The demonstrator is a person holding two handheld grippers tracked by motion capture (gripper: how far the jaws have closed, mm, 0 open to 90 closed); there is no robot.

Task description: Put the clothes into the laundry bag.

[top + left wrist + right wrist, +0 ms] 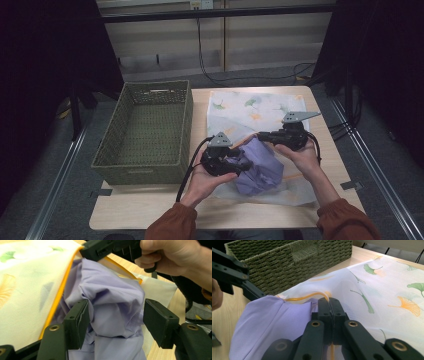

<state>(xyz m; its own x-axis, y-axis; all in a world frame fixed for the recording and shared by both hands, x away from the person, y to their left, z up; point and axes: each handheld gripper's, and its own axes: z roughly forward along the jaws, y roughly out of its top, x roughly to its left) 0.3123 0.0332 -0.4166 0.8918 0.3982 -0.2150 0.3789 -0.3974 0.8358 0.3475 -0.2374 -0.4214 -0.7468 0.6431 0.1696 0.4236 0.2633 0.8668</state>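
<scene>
- Right gripper (329, 305) is the anchor here: jaws clamped tight on the yellow-trimmed edge of the mesh laundry bag (387, 290), holding its mouth up off the table (150, 210).
- Left gripper (116, 322) has its jaws partway apart around a bunch of the lilac cloth (112, 305). One pad touches the fabric, the other stands clear, so it looks like a loose straddle, not a real pinch.
- Lilac cloth sits half in the bag's mouth, with the rest bulging out toward the person, between the two grippers.
- Looks like a stuffing job. Best bet is probably to keep the right gripper lifting the trim high so the mouth stays open, then grab the loose bulge low and push it deep under the mesh rather than poking at the top fold.
- High view gives the layout: woven basket (150, 135) just left of the bag.
- Left gripper view gives the jaw gap and the yellow trim (58, 297) running over the cloth, which the high view is too small to settle.
</scene>
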